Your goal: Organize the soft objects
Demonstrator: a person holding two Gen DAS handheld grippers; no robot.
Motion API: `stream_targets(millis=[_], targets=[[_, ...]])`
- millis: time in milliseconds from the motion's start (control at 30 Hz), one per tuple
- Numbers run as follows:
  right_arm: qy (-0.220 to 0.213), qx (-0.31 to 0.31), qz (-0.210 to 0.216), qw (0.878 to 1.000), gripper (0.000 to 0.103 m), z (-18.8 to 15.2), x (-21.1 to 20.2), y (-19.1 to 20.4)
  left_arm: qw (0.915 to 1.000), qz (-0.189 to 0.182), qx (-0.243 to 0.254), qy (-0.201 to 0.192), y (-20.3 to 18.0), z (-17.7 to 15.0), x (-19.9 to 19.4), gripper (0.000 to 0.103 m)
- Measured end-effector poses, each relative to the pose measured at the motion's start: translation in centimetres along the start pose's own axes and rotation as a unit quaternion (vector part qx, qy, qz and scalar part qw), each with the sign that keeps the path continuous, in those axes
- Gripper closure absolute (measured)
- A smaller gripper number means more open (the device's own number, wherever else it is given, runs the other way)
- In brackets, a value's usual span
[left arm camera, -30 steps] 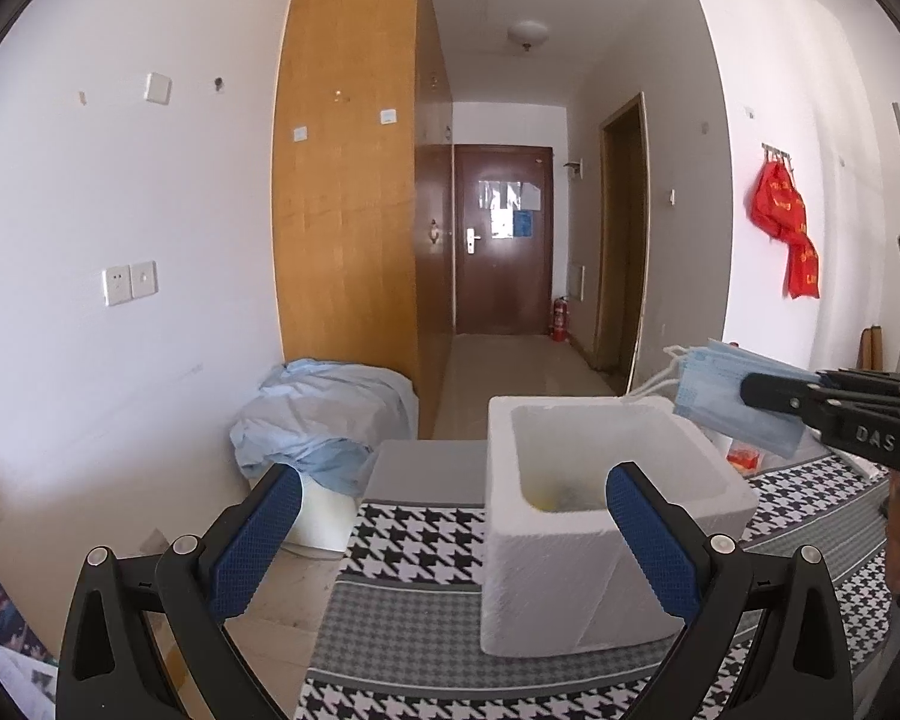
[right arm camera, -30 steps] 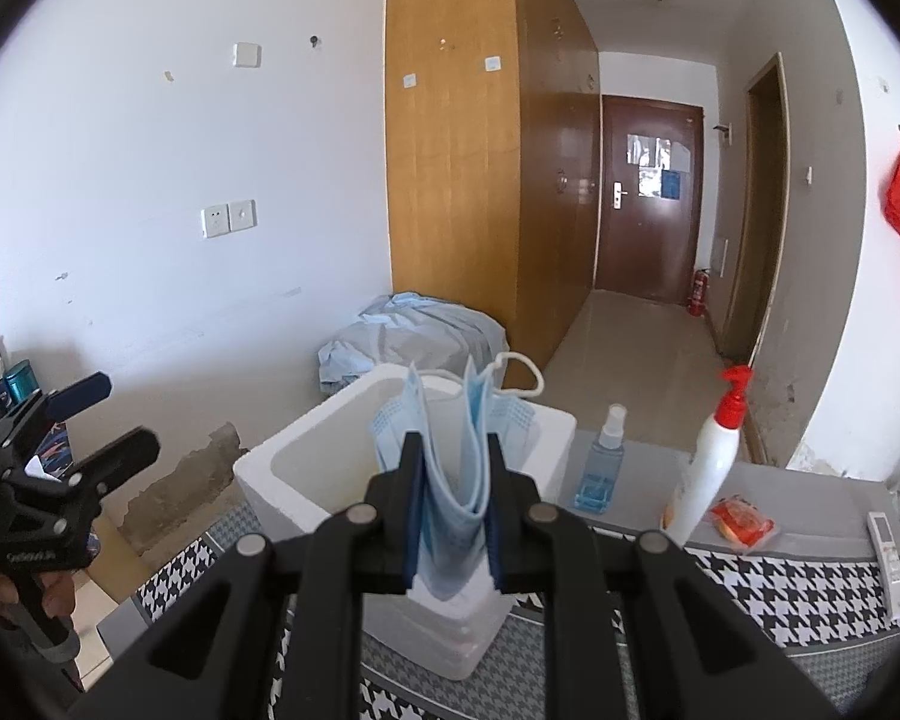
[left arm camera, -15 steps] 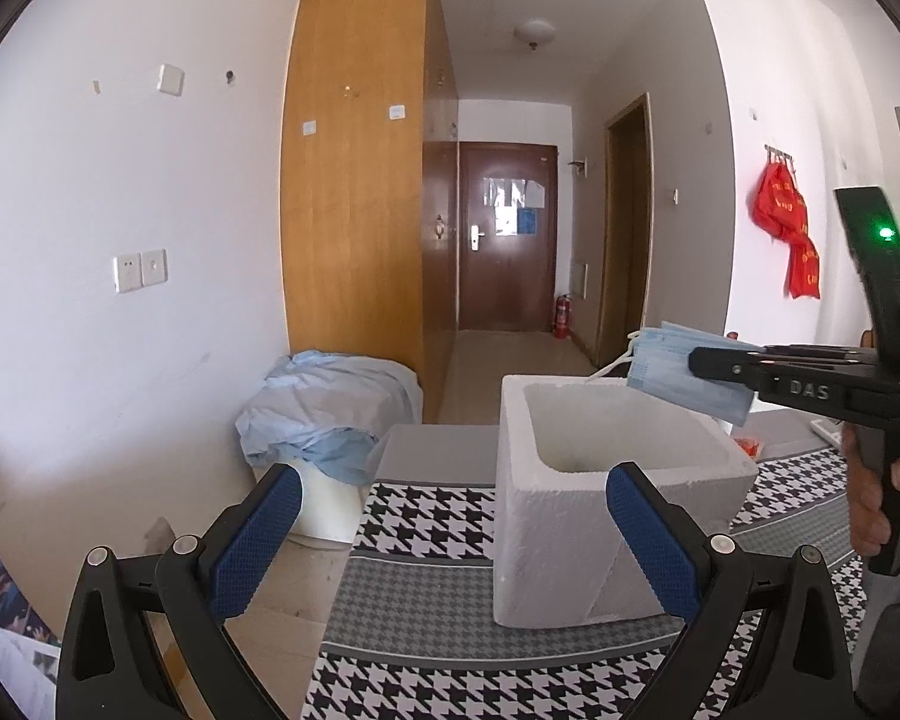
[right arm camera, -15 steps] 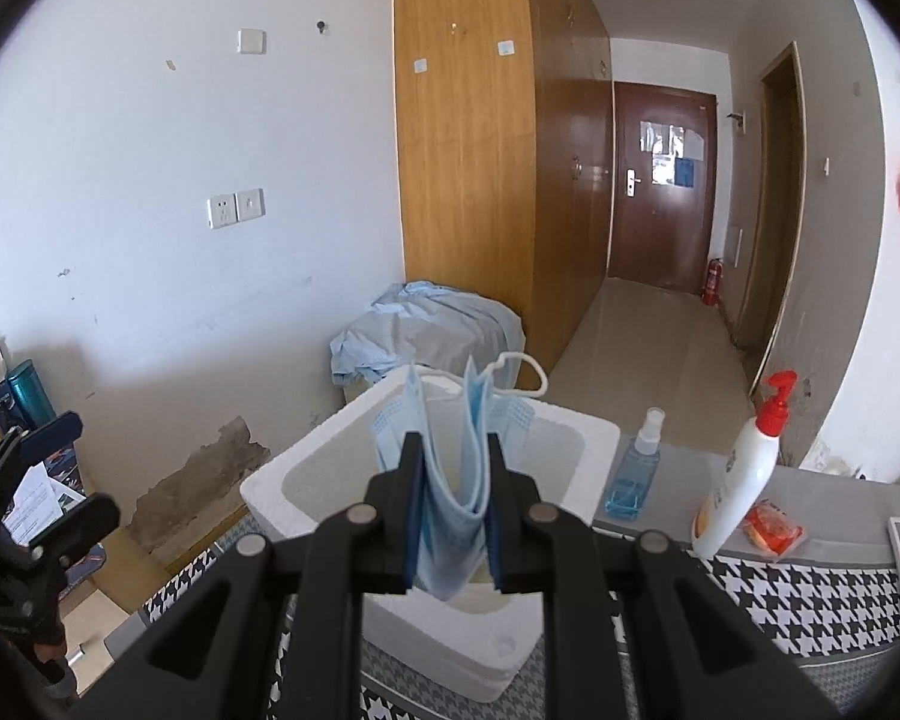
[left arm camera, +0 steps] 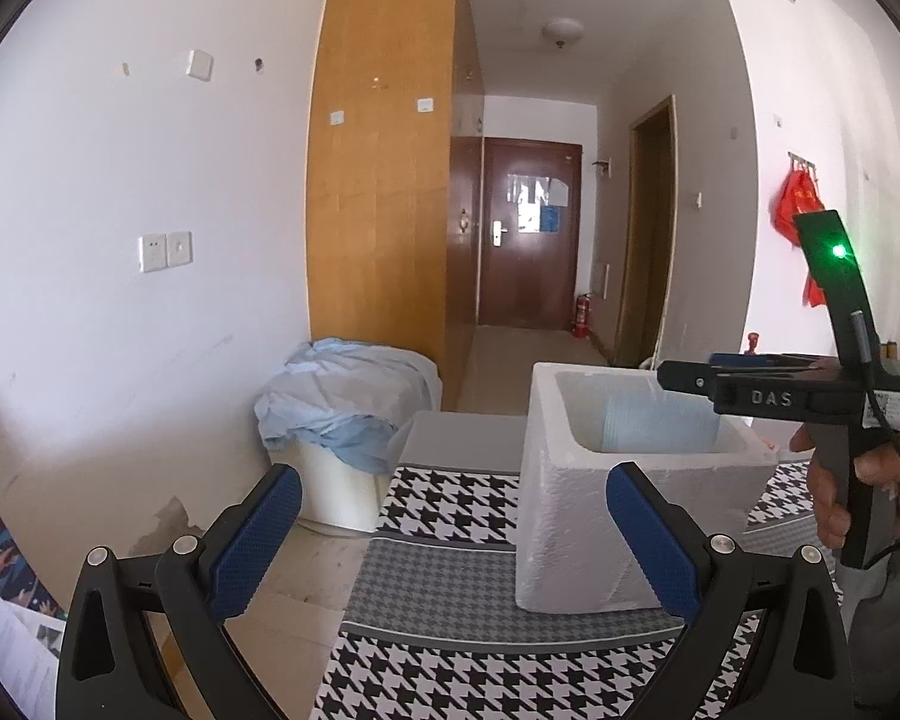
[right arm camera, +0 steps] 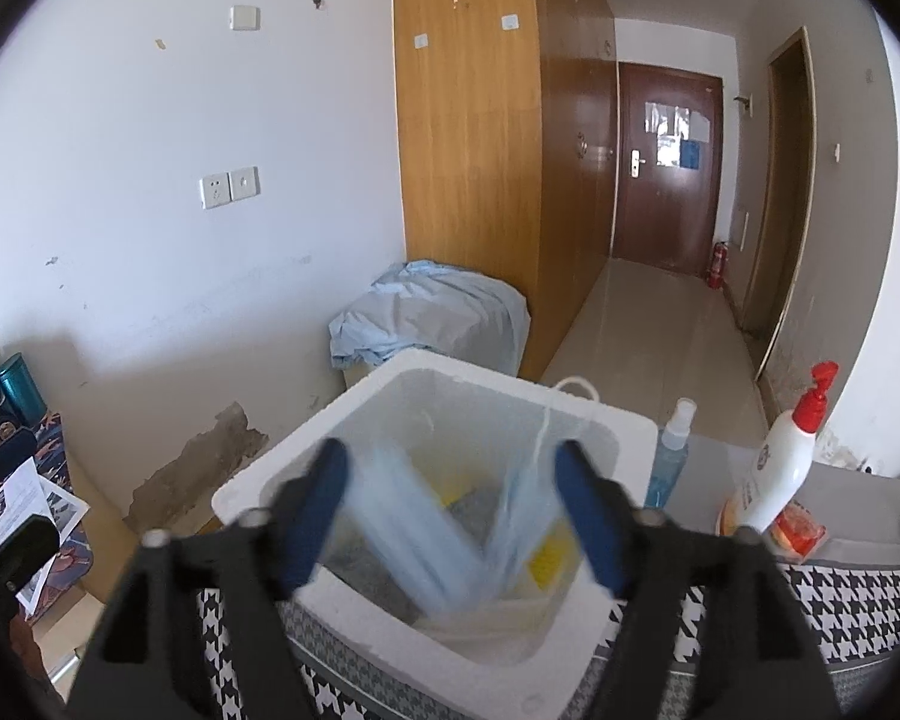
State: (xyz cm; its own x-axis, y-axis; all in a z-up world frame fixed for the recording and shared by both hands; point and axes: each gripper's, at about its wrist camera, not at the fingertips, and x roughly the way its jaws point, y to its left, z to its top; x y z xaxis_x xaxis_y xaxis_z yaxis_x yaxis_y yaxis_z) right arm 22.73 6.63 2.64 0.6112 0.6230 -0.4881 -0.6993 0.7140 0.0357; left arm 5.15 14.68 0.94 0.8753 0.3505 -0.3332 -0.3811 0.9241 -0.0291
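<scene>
A white foam box (left arm camera: 576,516) stands on the houndstooth cloth; it also shows in the right wrist view (right arm camera: 306,468). My right gripper (right arm camera: 453,516) is open right above the box. A stack of blue face masks (right arm camera: 426,540) falls, blurred, between its fingers into the box, and shows inside the box in the left wrist view (left arm camera: 648,426). My left gripper (left arm camera: 450,546) is open and empty, left of and in front of the box. The right gripper (left arm camera: 684,375) reaches over the box rim there.
A spray bottle (right arm camera: 669,459), a white pump bottle (right arm camera: 780,462) and an orange packet (right arm camera: 801,531) stand right of the box. A bin draped in light blue cloth (left arm camera: 342,408) sits on the floor to the left. Papers (right arm camera: 24,510) lie far left.
My right gripper has moved over the box, tilted down and opened, and the masks have dropped from it into the box. My left gripper has stayed open.
</scene>
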Motion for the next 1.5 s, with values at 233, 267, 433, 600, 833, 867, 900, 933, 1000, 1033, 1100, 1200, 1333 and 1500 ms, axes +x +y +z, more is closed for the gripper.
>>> stream_targets(millis=[233, 267, 433, 600, 833, 867, 900, 933, 1000, 1033, 1100, 1200, 1333, 1500], targets=[[-0.002, 0.002, 0.014, 1.000, 0.023, 0.0, -0.7, 0.0, 1.0000, 0.003, -0.003, 0.001, 0.0, 0.0, 0.0, 0.001], [-0.004, 0.005, 0.016, 1.000, 0.023, 0.0, -0.9, -0.1, 1.0000, 0.004, -0.002, 0.000, 0.0, 0.0, -0.1, 0.001], [-0.004, 0.004, 0.020, 1.000, 0.022, -0.1, -1.5, -0.1, 1.0000, 0.002, -0.001, -0.003, -0.1, 0.1, -0.5, 0.001], [-0.014, -0.006, 0.010, 1.000, 0.022, -0.5, -2.9, 0.3, 1.0000, 0.002, -0.003, -0.009, -0.1, 0.3, -0.7, 0.001], [-0.034, -0.003, 0.008, 0.999, 0.014, -0.8, -5.5, 0.4, 0.9998, -0.001, 0.004, -0.017, -0.9, 0.9, -1.3, 0.001], [-0.038, -0.003, 0.008, 0.999, 0.012, -1.0, -6.0, 0.4, 0.9998, -0.003, 0.004, -0.018, -1.0, 0.9, -1.4, 0.001], [-0.041, -0.001, 0.009, 0.999, 0.011, -1.0, -6.3, 0.4, 0.9998, -0.005, 0.006, -0.018, -1.1, 1.0, -1.5, 0.001], [-0.044, 0.000, 0.010, 0.999, 0.010, -1.1, -6.8, 0.3, 0.9998, -0.006, 0.006, -0.018, -1.2, 0.9, -1.6, 0.001], [-0.049, -0.002, 0.009, 0.999, 0.008, -1.2, -7.4, 0.4, 0.9998, -0.007, 0.006, -0.020, -1.5, 0.9, -1.8, 0.001], [-0.052, -0.004, 0.008, 0.999, 0.007, -1.3, -7.7, 0.4, 0.9997, -0.009, 0.004, -0.020, -1.6, 1.0, -1.9, 0.001], [-0.060, -0.006, 0.006, 0.998, 0.006, -1.5, -8.5, 0.4, 0.9997, -0.013, 0.001, -0.021, -1.9, 1.1, -2.2, 0.001], [-0.069, 0.002, 0.002, 0.998, 0.003, -1.7, -9.7, 0.2, 0.9994, -0.022, 0.001, -0.026, -2.4, 1.3, -2.7, 0.001], [-0.081, 0.001, -0.013, 0.997, 0.002, -2.1, -11.0, 0.1, 0.9989, -0.032, 0.003, -0.033, -3.3, 1.6, -3.4, 0.001], [-0.094, 0.006, -0.031, 0.995, 0.001, -3.1, -12.9, -0.3, 0.9978, -0.048, 0.006, -0.045, -4.4, 2.0, -4.2, 0.001]])
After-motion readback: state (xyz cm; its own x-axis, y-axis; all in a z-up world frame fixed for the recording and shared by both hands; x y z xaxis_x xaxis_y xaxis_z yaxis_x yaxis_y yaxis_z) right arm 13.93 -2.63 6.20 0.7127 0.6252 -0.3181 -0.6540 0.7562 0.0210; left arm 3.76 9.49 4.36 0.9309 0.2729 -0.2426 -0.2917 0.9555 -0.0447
